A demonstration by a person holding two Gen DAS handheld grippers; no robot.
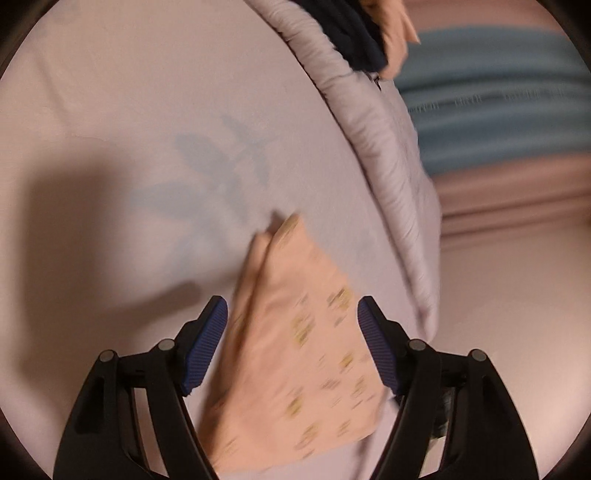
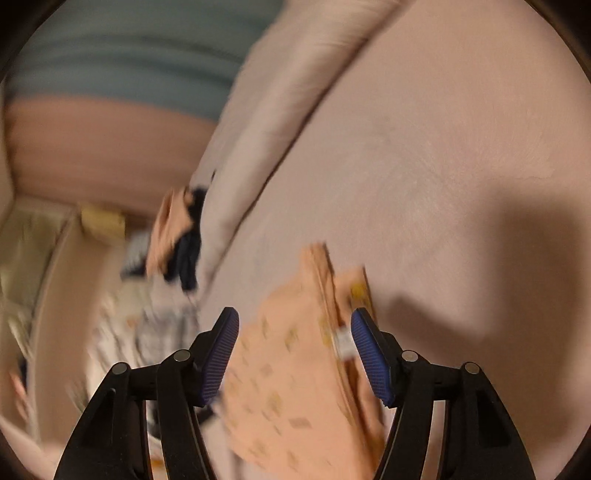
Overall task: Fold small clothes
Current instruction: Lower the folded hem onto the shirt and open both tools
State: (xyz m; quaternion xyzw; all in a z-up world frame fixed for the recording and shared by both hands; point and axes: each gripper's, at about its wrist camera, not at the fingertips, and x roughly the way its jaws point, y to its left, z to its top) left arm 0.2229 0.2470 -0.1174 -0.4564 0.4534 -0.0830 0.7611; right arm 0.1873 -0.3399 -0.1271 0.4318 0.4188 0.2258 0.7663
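The left gripper is seen low in the left wrist view with its blue pads spread wide apart, and nothing is pinched between them. Between and beneath the jaws a peach garment with small yellow marks is laid flat on the pale lilac bedsheet, folded to a pointed wedge whose tip is aimed toward the middle of the frame. A faint blue leaf print is made out on the sheet just above that tip. A bunched quilt edge is draped down the right half, and at the top centre a dark garment and a peach piece are glimpsed, blurred.

In the right wrist view the right gripper is likewise held with its pads apart, clear of the cloth. The same peach garment is seen lying between them at lower centre, its layered edge and a small white tag turned toward the right pad. At centre left a heap of other small clothes is smeared by motion blur, so no detail can be told.
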